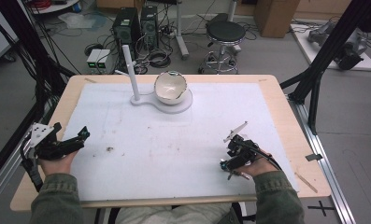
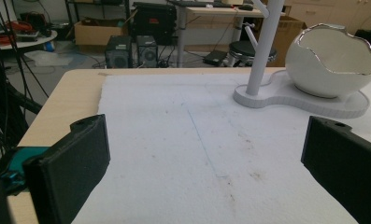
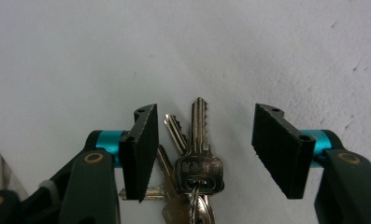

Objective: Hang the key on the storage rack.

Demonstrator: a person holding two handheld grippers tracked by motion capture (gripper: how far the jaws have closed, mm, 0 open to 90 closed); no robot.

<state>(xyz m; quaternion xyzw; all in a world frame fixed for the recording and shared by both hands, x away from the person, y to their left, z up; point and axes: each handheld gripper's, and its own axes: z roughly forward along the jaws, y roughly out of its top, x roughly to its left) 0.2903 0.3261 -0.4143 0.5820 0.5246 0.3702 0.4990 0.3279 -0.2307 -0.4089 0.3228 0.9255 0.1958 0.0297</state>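
the right hand-held gripper (image 3: pixel 204 149) points steeply down at the white mat (image 1: pixel 174 154) covering the bench (image 1: pixel 286 116), near the front right corner in the high view. its jaws stand moderately apart, one either side of a bunch of keys (image 3: pixel 192 163) lying flat on the mat. neither jaw touches the keys; the left jaw sits just beside the fanned blades, the right one a little farther off. that straddling pose reads as a line-up for a pinch on the key heads, where the metal is thickest and the ring gathers them.

the left hand-held gripper (image 2: pixel 206 168) rests low at the front left edge of the mat, jaws spread wide and holding nothing, aimed across the mat at the far side. it looks parked out of the way.

at the far middle stands a white stand (image 1: pixel 174 103) with an upright post (image 1: pixel 131 70) bearing short pegs, and a cracked-egg-shaped bowl (image 1: pixel 170 87) on its base. both seem suited to receive keys, so the bunch probably belongs there, well apart from where it lies.
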